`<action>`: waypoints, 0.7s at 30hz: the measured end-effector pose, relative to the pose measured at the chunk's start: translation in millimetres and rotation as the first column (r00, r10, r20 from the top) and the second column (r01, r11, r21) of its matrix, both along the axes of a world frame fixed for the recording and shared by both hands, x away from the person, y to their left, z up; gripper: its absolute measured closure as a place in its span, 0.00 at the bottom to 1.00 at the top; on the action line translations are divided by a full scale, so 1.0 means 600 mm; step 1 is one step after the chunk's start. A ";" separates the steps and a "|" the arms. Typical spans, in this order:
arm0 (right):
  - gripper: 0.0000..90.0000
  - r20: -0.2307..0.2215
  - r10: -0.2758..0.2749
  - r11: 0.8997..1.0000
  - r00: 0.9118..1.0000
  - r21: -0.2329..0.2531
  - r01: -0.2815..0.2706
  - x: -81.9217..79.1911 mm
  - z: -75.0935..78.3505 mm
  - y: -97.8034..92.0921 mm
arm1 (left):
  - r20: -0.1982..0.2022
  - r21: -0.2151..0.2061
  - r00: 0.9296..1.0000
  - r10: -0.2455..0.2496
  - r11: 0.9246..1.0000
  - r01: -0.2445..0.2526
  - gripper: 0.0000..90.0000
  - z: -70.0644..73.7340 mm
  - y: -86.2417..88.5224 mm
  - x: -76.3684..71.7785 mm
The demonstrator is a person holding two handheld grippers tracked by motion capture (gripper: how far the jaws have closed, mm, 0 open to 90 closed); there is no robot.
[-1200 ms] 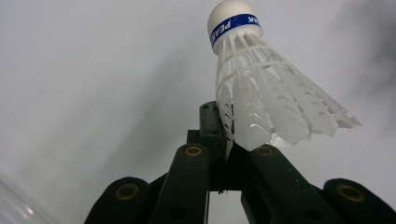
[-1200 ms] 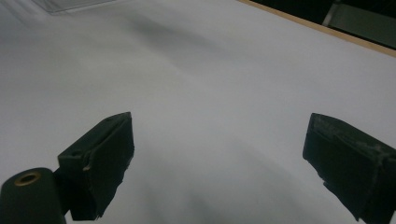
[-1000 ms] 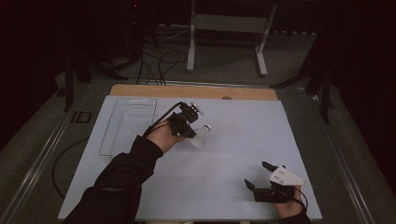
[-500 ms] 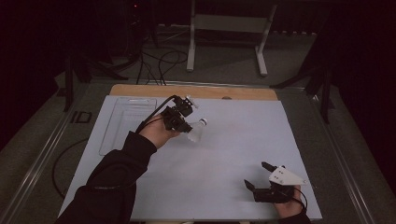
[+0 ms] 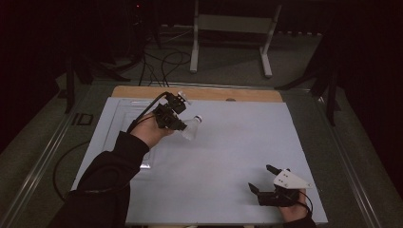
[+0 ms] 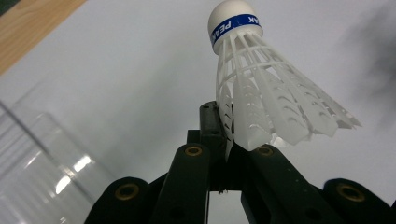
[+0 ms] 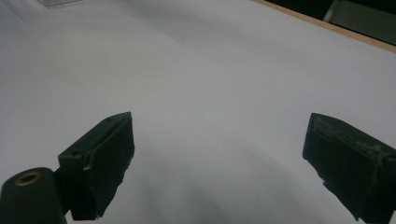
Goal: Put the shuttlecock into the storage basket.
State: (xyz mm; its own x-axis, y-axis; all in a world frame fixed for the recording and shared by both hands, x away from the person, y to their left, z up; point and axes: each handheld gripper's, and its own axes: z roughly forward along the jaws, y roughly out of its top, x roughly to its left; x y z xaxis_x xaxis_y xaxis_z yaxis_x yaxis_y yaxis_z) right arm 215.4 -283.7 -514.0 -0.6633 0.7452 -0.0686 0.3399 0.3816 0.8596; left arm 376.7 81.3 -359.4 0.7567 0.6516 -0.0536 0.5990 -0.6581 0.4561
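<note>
The shuttlecock (image 6: 261, 88) is white plastic, with a rounded white cap ringed by a blue band with white lettering and a ribbed, slotted skirt that flares wide. It is pinched at the skirt's rim in the left claw (image 5: 177, 124), cap pointing away, held above the pale worktop (image 5: 247, 137).

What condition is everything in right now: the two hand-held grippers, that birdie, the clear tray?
Left hand-held gripper: shut on the shuttlecock's skirt, held above the table.
Shuttlecock: gripped by its skirt edge, cork pointing away from the jaws.
Right hand-held gripper: open, holding nothing, low over the white mat.
Clear tray: lying flat at the mat's left.
</note>
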 end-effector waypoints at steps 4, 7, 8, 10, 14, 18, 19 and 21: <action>0.10 0.000 0.001 1.000 1.000 0.002 -0.001 0.000 0.000 0.000 | 0.000 -0.005 1.000 0.016 1.000 -0.016 1.00 0.006 0.016 0.001; 0.10 0.004 0.003 1.000 1.000 0.000 -0.003 0.000 0.000 0.001 | 0.003 0.001 1.000 0.025 1.000 -0.025 1.00 0.008 0.030 0.001; 0.10 0.006 0.003 1.000 1.000 0.000 -0.003 0.000 0.000 0.001 | 0.005 0.002 1.000 0.031 1.000 -0.031 1.00 0.009 0.034 0.001; 0.10 0.005 0.003 1.000 1.000 0.000 -0.003 0.000 0.000 0.001 | 0.007 0.001 0.999 0.042 0.999 -0.042 1.00 0.010 0.044 0.001; 0.10 0.002 0.000 1.000 1.000 0.001 0.000 0.000 0.000 0.002 | 0.006 0.004 0.998 0.062 0.998 -0.062 1.00 0.014 0.063 0.002; 0.10 0.002 0.000 1.000 1.000 -0.001 0.000 0.000 0.000 0.003 | 0.011 0.003 0.996 0.089 0.996 -0.089 1.00 0.019 0.084 0.002; 0.10 0.001 0.001 1.000 1.000 0.000 -0.001 0.000 0.000 0.003 | 0.012 0.006 0.996 0.091 0.996 -0.091 1.00 0.020 0.089 0.002; 0.10 0.001 0.000 1.000 1.000 -0.001 0.000 0.000 -0.001 0.003 | 0.016 0.003 0.995 0.103 0.995 -0.103 1.00 0.023 0.098 0.001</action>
